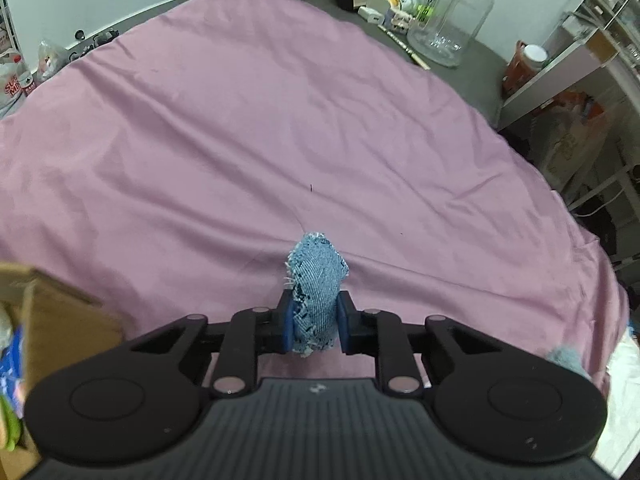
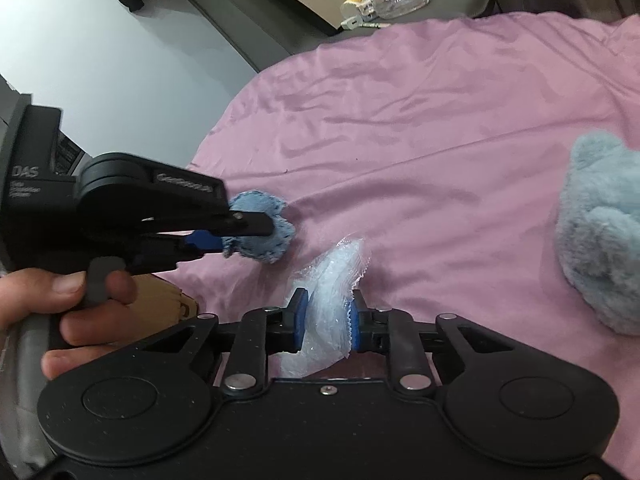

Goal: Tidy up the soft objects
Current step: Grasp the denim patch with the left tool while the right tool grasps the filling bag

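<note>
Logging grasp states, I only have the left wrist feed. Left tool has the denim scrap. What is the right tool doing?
Observer: The right tool is shut on a clear plastic bag, crumpled between its pads.
Operator: Anything soft left on the sheet? I only get a blue fuzzy sliver at my right edge.
Observer: That is a light blue plush toy, lying on the pink sheet to the right of the right tool, untouched.
Operator: Are the two tools close to each other?
Observer: Yes. The left tool, with the denim scrap in it, sits just left of and beyond the bag, apart from it.
</note>
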Motion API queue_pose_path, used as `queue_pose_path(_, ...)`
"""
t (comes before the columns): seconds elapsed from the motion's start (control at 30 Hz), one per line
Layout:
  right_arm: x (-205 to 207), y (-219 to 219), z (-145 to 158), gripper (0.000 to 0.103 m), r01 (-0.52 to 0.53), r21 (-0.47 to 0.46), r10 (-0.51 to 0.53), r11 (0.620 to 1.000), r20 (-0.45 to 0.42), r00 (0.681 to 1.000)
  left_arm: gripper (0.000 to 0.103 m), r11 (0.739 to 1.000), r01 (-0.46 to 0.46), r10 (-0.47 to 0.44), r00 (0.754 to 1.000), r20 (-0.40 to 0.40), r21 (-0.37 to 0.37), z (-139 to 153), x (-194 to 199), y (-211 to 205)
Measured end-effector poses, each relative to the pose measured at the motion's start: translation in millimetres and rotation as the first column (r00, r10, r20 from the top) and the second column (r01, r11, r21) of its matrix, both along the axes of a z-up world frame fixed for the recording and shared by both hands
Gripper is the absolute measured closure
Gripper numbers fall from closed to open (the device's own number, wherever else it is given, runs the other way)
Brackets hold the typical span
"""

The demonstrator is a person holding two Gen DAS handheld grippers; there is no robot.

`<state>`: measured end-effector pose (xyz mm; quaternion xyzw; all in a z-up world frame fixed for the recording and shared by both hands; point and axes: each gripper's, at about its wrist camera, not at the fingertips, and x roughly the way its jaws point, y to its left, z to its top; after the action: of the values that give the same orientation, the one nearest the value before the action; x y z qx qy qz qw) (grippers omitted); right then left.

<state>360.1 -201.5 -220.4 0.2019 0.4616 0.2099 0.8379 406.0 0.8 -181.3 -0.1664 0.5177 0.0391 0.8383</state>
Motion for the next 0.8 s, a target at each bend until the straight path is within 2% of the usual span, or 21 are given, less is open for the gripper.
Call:
queue_pose_path(0.27, -16, 1, 28, 0.085, 0.021, -0.025, -0.019, 0.999, 0.046, 0.999, 0.083, 1.000, -0.012, 0.012, 0.998, 0.064, -0.001, 38, -45, 15)
queue_pose_path(0.53, -37, 18, 71, 0.085, 0.013, -0.024, -0.010, 1.000, 0.125, 0.992, 0.083, 0.999, -0.053, 0.054, 0.992, 0.114, -0.010, 70, -95, 48)
queue_pose_path(0.8, -58, 44, 108, 0.085, -0.005, -0.018, 0.008, 1.000, 0.174, 0.985, 0.083, 0.994, -0.109, 0.110, 0.988, 0.110, -0.018, 85, -134, 85)
